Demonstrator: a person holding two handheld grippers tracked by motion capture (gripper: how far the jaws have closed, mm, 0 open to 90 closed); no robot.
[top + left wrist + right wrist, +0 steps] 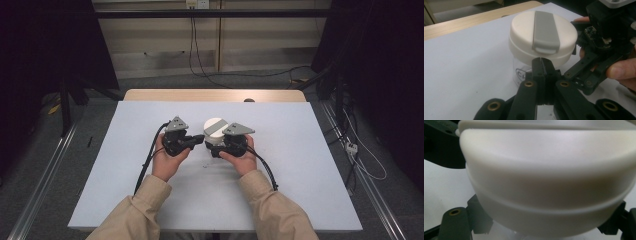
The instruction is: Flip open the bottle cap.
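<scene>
The left gripper point(541, 62) has its jaws pressed flat together with nothing between them, their tips just at the lower rim of the lid point(543, 37), at the side of the jar point(521, 72). The right gripper point(226, 145) is around the jar from the other side; in its own view the white lid bulges right up against the camera and dark jaw parts stand at both sides below it, so it appears clenched on the jar. In the high view the jar point(216, 129) stands upright between the two grippers, near the middle of the pale blue mat point(125, 165). The lid carries a grey strap point(545, 31) across its top. Beige sleeves point(137, 210) come in from below.
</scene>
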